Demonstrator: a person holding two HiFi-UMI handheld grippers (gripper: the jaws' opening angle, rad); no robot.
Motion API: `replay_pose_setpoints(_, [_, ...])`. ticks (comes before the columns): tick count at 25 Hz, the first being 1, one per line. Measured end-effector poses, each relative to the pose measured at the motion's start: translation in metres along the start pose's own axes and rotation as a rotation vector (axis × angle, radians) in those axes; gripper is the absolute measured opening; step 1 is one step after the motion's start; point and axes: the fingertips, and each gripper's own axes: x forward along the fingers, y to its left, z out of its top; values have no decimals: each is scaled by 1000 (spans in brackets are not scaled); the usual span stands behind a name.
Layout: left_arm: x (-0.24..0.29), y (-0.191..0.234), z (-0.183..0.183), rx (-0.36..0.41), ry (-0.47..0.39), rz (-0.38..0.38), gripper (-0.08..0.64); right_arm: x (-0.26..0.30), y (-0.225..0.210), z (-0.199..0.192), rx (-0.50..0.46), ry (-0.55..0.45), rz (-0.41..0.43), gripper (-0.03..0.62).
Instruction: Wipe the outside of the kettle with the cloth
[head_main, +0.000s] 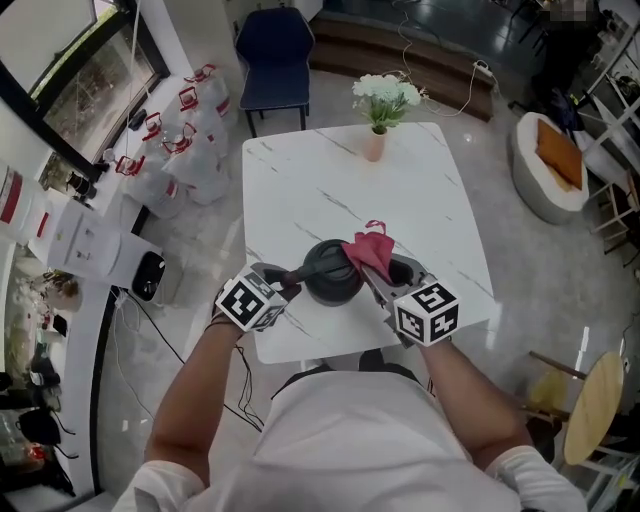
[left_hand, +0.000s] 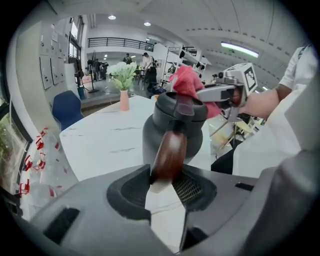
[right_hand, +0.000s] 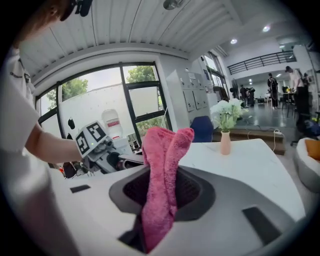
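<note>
The wiping step is getting under way: the kettle (head_main: 333, 275) is standing upright on the white counter (head_main: 400, 190), close to the person's edge and directly between the two tools. The right tongs (right_hand: 161, 190) are clamping hard on a folded pink cloth (head_main: 368, 250), which is sticking up from between the jaws and hanging at the kettle's upper right shoulder, by the lid. Whether it is pressing on the metal or just brushing it is not showing clearly.

The left tongs (head_main: 288, 283) are standing partly apart with the tip of the brown wooden handle (left_hand: 169, 152) lying between the jaws. They are looking slack around it rather than biting, so the kettle is probably resting on its own weight.

The kettle's body axis is running straight up, and the handle, its longest part, is jutting sideways toward the left tongs, sloping down a little from the lid. The spout is not showing in any view.

Next, I am judging, the left jaws are needing to firm up on the handle while the cloth is being dragged down and around the dark side wall, staying flat against the curve so the kettle is not sliding or tipping
</note>
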Motion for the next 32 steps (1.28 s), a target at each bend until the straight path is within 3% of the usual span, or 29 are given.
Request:
replay_pose_setpoints(3, [1, -23, 6, 9, -40, -95, 138, 4, -22, 5, 19, -5, -47, 104])
replay_pose_setpoints(6, [4, -40, 14, 26, -105, -124, 136, 8, -32, 8, 26, -1, -68, 103])
replay_pose_setpoints(15, [3, -39, 22, -21, -291, 21, 130, 6, -30, 8, 41, -2, -68, 104])
replay_pose_setpoints(23, [7, -39, 30, -81, -296, -6, 106, 8, -25, 10, 40, -22, -64, 104])
replay_pose_setpoints(26, [5, -32, 34, -160, -314, -4, 100, 5, -20, 17, 53, -46, -47, 106])
replay_pose_setpoints(29, [1, -19, 34, -311, -364, -11, 100, 1, -3, 29, 77, -89, 1, 107])
replay_pose_setpoints(32, [-3, -5, 32, -451, -416, -21, 97, 13, 27, 34, -47, -81, 49, 107])
